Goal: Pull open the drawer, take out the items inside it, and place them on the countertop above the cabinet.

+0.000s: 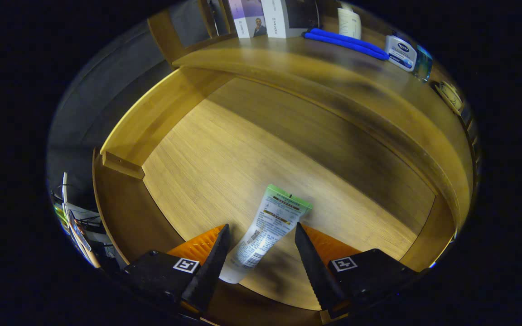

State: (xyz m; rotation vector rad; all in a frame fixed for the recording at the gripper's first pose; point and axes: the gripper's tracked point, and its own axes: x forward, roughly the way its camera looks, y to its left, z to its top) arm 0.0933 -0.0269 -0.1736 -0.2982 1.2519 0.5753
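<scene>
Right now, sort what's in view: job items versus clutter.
Job:
- drawer, open
- tube lying in it, between the open gripper fingers
- countertop

Lying about, on the countertop:
- blue strap
- small tub
- boxes
- white bottle

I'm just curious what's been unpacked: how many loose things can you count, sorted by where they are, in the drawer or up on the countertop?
In the drawer, between the open tongs: 1, a tube
On the countertop: 6: two boxes, blue item, pale tube, white tube, bottle
Total: 7
</scene>
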